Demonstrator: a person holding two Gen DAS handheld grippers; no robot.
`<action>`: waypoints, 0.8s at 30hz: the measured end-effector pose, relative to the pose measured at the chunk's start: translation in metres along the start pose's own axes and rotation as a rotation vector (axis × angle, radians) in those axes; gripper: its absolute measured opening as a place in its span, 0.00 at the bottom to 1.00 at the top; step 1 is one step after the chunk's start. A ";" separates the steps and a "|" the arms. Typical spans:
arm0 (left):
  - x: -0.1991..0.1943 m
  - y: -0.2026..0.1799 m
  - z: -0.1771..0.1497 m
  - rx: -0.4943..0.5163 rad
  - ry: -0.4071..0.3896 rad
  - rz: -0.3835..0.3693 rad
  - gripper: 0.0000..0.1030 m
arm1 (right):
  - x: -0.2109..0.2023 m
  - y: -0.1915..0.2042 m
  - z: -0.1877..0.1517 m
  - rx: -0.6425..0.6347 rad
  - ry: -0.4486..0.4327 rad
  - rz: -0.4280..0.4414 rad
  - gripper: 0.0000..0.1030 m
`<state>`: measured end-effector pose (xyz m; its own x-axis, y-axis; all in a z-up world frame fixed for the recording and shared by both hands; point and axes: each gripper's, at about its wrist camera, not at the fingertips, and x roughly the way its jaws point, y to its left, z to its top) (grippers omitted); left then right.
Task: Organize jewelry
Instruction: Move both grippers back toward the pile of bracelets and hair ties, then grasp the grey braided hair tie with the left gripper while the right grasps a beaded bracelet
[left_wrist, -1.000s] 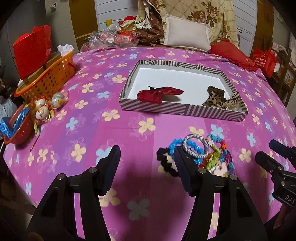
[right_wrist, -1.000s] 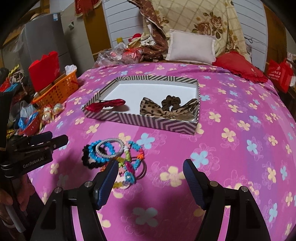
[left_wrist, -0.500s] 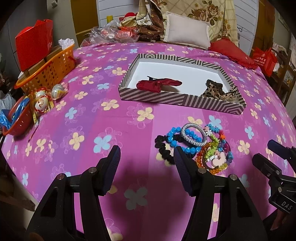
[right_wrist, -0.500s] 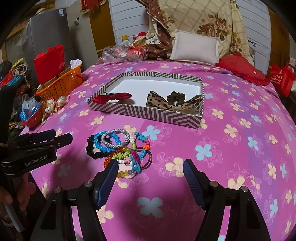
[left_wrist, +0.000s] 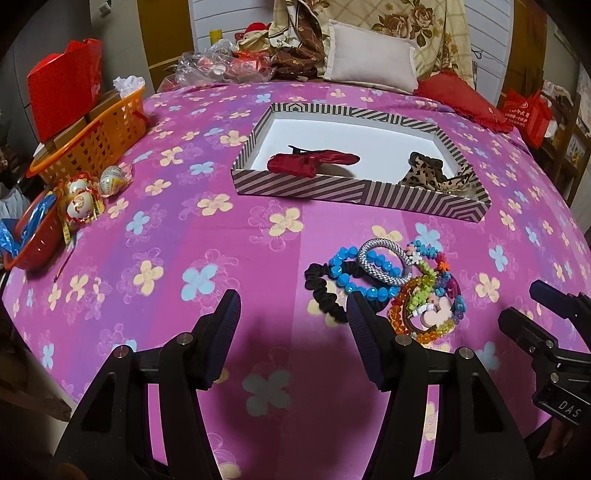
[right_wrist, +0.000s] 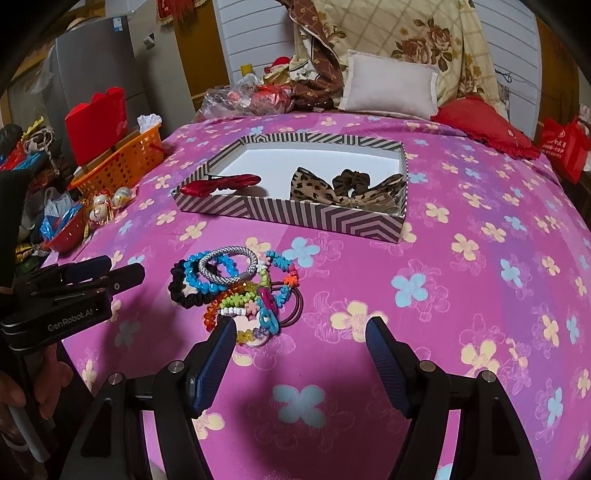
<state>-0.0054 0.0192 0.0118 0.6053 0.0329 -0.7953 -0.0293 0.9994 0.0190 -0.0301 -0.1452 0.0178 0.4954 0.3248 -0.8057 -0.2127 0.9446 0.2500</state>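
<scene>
In the left wrist view, the left gripper (left_wrist: 293, 325) hangs with its jaws wide apart and nothing between them, above the pink bedsheet (left_wrist: 207, 251). The pile of bracelets (left_wrist: 388, 284) lies just beside its right finger. The striped box (left_wrist: 354, 190) stands farther back, apart from the pile.

In the right wrist view, the right gripper (right_wrist: 299, 354) is also spread and empty, with the pile (right_wrist: 236, 284) near its left finger and bare sheet to the right.
</scene>
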 end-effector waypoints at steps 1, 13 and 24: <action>0.000 0.000 0.000 0.000 0.000 0.000 0.58 | 0.000 0.000 0.000 0.000 0.001 -0.001 0.68; 0.013 0.006 -0.004 -0.015 0.047 -0.060 0.58 | 0.009 -0.006 -0.004 0.027 0.032 0.023 0.68; 0.026 -0.005 0.022 -0.066 0.101 -0.166 0.58 | 0.014 -0.007 -0.005 0.026 0.044 0.025 0.68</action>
<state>0.0284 0.0153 0.0040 0.5232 -0.1371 -0.8411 0.0105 0.9879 -0.1545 -0.0252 -0.1477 0.0018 0.4523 0.3465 -0.8218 -0.2025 0.9373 0.2837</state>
